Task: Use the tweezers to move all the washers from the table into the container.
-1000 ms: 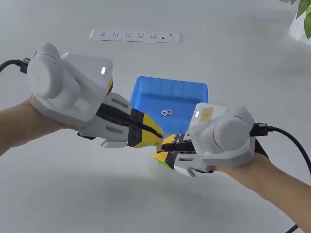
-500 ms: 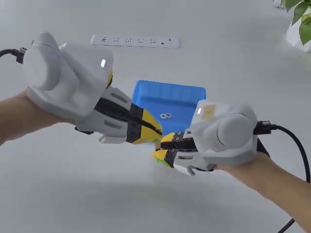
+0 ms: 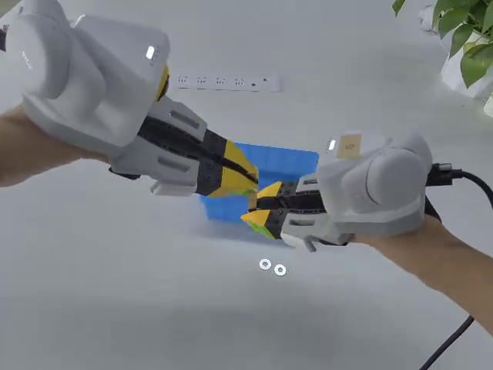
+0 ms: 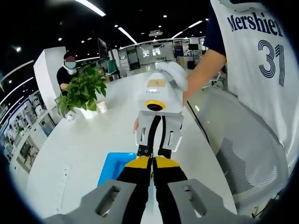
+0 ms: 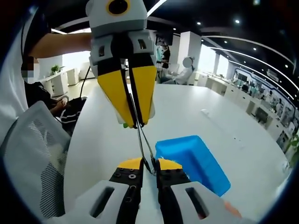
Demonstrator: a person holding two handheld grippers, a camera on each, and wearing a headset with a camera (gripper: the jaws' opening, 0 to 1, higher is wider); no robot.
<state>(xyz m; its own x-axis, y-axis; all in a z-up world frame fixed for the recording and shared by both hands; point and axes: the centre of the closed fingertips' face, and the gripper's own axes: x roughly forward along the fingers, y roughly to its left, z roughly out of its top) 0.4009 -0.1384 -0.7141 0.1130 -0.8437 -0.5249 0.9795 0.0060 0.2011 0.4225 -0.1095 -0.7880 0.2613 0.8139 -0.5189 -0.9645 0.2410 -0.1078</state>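
Bright, even light from overhead fills the head view. The white table (image 3: 85,301) is nearly washed out, and only a soft grey shadow lies on it below the fingertips of the left gripper (image 3: 253,182) and the right gripper (image 3: 258,206). The two washers (image 3: 272,267) under those fingertips are small but crisp. Both gripper views bend strongly toward their edges. In the left gripper view, ceiling strip lights (image 4: 131,35) glare against a dark ceiling far beyond the fingers. In the right gripper view, the windows (image 5: 70,60) left of the fingers are blown out. The thin tweezers (image 5: 141,142) between the fingers look sharp, while the near grey jaw bases look soft.
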